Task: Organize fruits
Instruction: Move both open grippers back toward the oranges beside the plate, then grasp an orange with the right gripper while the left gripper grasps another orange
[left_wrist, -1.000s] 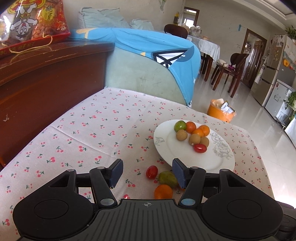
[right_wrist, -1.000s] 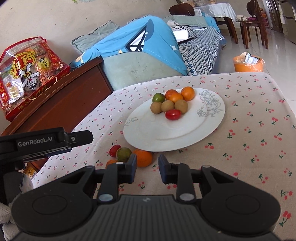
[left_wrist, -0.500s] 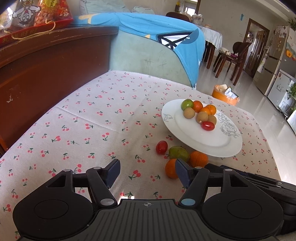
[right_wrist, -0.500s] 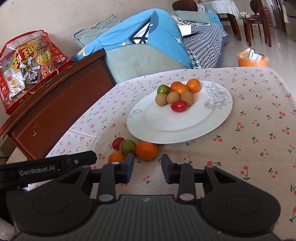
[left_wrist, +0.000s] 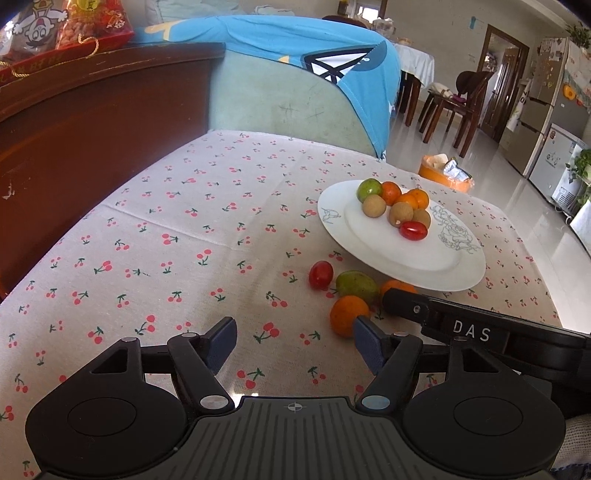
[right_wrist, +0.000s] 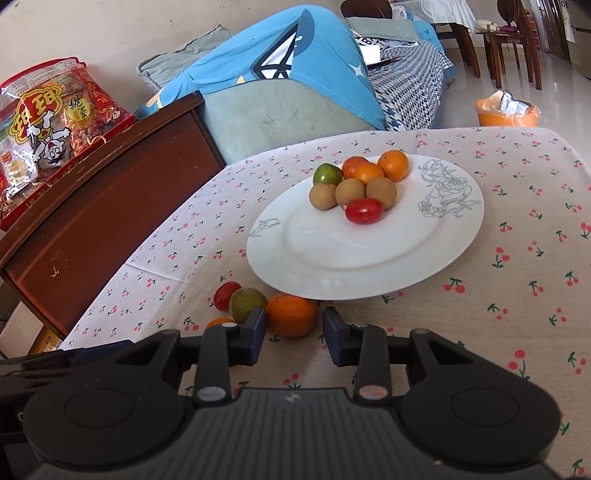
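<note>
Cherry-print cloth (left_wrist: 177, 236) covers the desk in a living room, with a dark wooden cabinet (left_wrist: 92, 122) to one side and a sofa under a blue cover (right_wrist: 280, 70) behind it. On the desk sits a white plate (right_wrist: 332, 258) carrying a cluster of fruit: a green one (right_wrist: 327, 174), three oranges, three brown longans and a red tomato (right_wrist: 364, 210), all bunched toward the far side of the plate. Four more pieces lie on the cloth just beside the plate's near rim: a small red tomato (left_wrist: 320, 274), a green fruit (left_wrist: 356, 284), an orange (left_wrist: 349, 315) and, nearest the plate, a second orange (right_wrist: 291, 314). The right claw (right_wrist: 294, 330) is spread, its fingers low over the cloth on either side of that second orange without pinching it. The left claw (left_wrist: 294, 345) is spread wider and holds nothing, its right finger just beside the first orange. A bag of snacks (right_wrist: 48, 125) rests on the cabinet, and an orange bin (right_wrist: 506, 112) stands on the floor beyond the desk.
</note>
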